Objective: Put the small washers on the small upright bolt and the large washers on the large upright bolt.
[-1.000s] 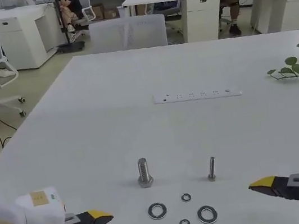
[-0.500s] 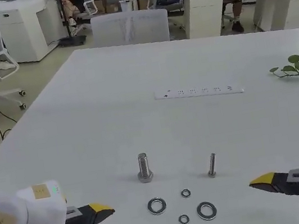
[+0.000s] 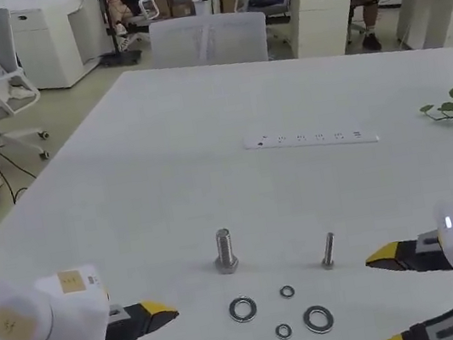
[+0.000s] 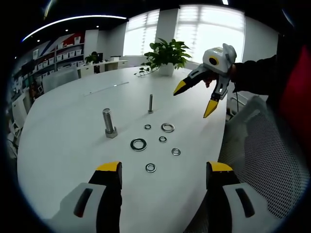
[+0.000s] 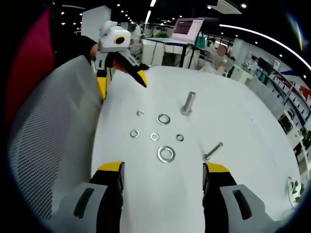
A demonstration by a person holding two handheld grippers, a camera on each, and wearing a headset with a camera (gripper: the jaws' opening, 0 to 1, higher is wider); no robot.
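**Entry: washer-and-bolt set on the white worktop (image 3: 204,139)**

- **Large bolt** (image 3: 225,252): stands upright on its head, left of centre.
- **Small bolt** (image 3: 328,250): stands upright, well apart to the right of the large bolt.
- **Large washers** (image 3: 242,309): two, lying flat. One is just in front of the large bolt and the other is nearer the small bolt.
- **Small washers** (image 3: 283,331): four, lying flat, scattered between and in front of the large pair.
- **Left hand-held gripper** (image 4: 165,167): jaws spread wide with nothing between them. It hovers at the near edge, left of the washers.
- **Right hand-held gripper** (image 5: 162,168): jaws likewise apart and empty. It hovers to the right of the small bolt.
- **Status:** no washer sits on either bolt, so the step in hand is judged to be the first pick.

**Handling note:**
- Take one washer at a time, each hand-held gripper working the side nearest it. That likely means the left takes the large washer by the large bolt.
- A flat ring on a smooth worktop gives little to bite on, so a steep approach suits it, with one jaw tip through the hole and the other outside the rim.
- Carry the washer level, centre its hole over the bolt tip and lower it before letting go (a drop from height may bounce off).
- The small bolt looks the easier to topple, so approach it from above, not from the side.
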